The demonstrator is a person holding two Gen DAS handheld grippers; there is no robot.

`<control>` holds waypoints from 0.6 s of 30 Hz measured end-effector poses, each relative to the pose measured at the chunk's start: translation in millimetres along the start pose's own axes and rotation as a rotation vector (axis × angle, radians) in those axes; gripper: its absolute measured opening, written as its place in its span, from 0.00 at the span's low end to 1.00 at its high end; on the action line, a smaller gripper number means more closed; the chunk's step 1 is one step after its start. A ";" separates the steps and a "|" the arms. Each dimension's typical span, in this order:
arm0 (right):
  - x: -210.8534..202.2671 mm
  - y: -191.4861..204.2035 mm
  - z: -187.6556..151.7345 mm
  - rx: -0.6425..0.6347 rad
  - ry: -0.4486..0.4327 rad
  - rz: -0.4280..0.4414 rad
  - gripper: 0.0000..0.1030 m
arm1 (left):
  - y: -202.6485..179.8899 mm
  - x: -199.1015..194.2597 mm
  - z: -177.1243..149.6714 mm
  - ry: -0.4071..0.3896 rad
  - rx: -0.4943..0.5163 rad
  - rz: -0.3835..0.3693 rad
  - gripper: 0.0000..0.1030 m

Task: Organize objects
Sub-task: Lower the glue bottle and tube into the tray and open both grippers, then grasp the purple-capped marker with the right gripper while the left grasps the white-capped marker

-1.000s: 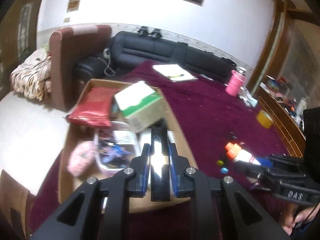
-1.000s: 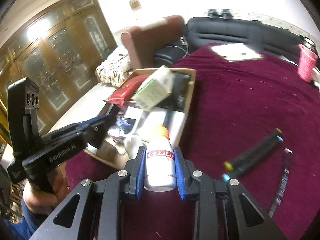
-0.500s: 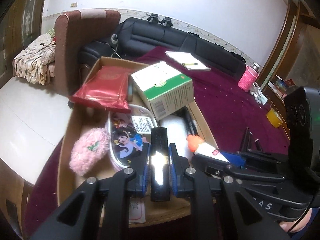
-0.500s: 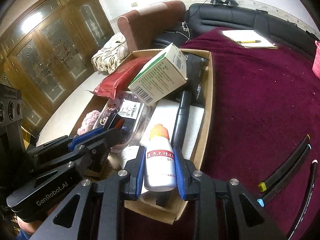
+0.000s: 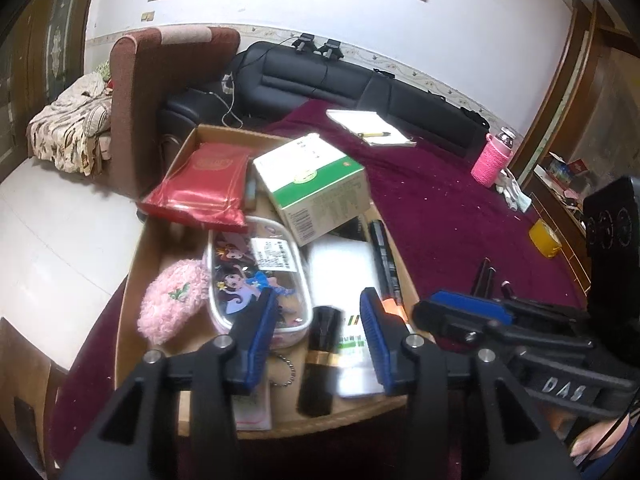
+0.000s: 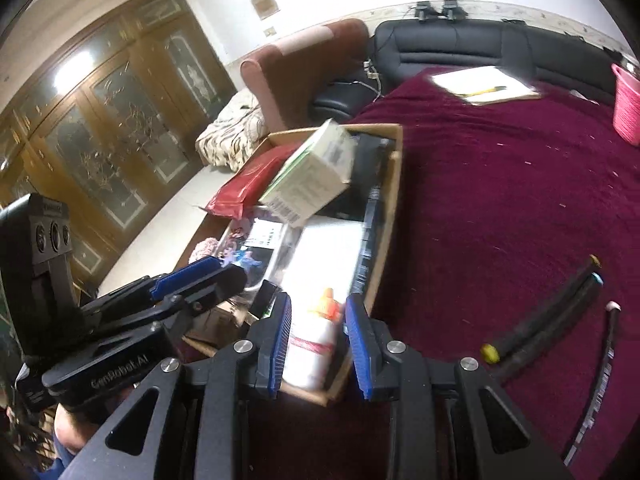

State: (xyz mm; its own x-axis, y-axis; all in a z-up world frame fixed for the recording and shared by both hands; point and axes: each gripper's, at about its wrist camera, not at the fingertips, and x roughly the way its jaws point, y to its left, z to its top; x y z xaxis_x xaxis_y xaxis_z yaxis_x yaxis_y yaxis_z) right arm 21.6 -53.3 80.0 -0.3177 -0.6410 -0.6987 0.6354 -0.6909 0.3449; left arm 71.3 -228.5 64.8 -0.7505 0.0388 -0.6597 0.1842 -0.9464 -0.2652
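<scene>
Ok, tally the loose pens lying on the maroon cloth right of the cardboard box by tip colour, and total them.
Yellow-tipped pen: 1
Blue-tipped pen: 1
Pale pink-tipped thin pen: 1
Total: 3

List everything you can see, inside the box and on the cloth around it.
cardboard box: one, brown, on maroon cloth
packet: one, red, box's far left
carton: one, green and white, tilted atop box contents
pouch: one, clear with cartoon print, box middle
fluffy item: one, pink, box's left side
tube: one, black with gold band, box's near end
bottle: one, white with orange cap, between right tongs
pens: at least two, black, cloth right of box
notepad: one, white, far on cloth
left tongs: one, black with blue pads, jaws just opened, tube lying loose between
right tongs: one, same colours, closed on bottle
</scene>
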 end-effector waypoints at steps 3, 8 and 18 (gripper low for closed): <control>-23.9 -25.6 -9.1 0.045 -0.006 -0.008 0.31 | -11.7 -3.4 0.3 0.000 0.024 -0.006 0.40; -69.1 -75.0 -36.5 0.060 0.003 -0.068 0.33 | -38.9 -3.1 -3.2 0.015 0.082 -0.032 0.42; -121.9 -123.2 -107.8 -0.118 0.099 -0.171 0.56 | -111.2 14.3 -23.1 0.086 0.252 -0.118 0.44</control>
State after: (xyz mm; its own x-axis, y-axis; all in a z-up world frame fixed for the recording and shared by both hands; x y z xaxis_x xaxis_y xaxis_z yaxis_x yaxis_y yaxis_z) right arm 57.9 146.1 55.1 -0.3611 -0.4780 -0.8007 0.6578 -0.7392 0.1446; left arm 54.8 -115.2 68.6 -0.6988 0.1698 -0.6948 -0.0726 -0.9832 -0.1672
